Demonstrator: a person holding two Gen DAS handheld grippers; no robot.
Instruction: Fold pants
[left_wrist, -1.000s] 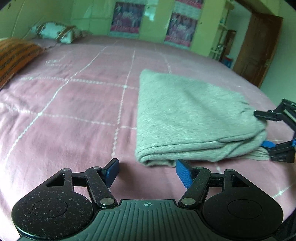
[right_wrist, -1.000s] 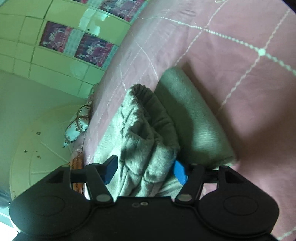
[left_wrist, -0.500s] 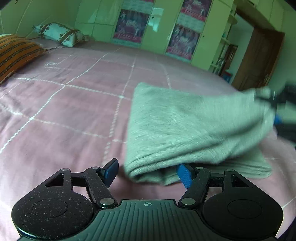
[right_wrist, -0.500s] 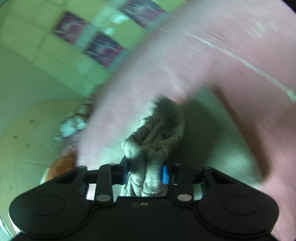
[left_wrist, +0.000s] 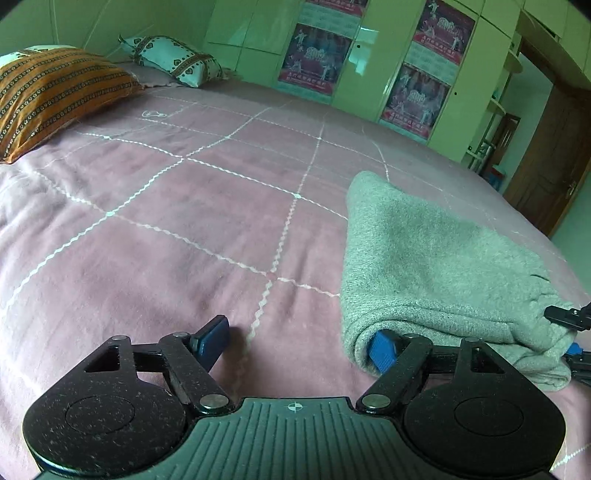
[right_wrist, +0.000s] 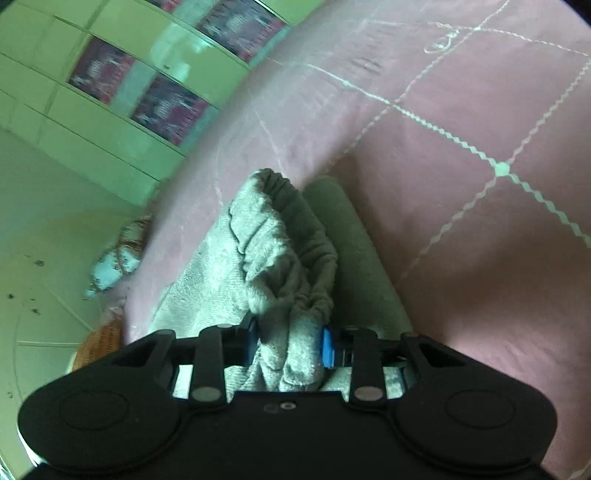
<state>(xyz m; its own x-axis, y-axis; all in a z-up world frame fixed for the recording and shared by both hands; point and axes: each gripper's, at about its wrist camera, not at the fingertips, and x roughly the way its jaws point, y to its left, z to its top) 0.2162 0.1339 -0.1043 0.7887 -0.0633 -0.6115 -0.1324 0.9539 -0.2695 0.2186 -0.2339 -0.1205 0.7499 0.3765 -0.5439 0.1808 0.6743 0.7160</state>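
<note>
Though half-buried, right claw (right_wrist: 290, 347) gripping pants (right_wrist: 273, 266)

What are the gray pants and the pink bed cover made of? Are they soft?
The gray pants look like soft knit fleece: fuzzy, matte, bunching in thick folds. The pink bed cover looks like a matte, slightly plush fabric with white zigzag stitched lines. The exact fibre of either is unclear.

A wide stretch of pink bedspread (left_wrist: 192, 229) lies bare across the middle of the bed, open for a hand to pass. At the head edge, an orange striped pillow (left_wrist: 48, 96) and a white patterned pillow (left_wrist: 173, 61) block the far-left corner. Folded grey pants (left_wrist: 436, 266) form a low bump near the right edge of the bed. Green wardrobe doors (left_wrist: 369, 55) stand close beyond the far edge of the bed.
</note>
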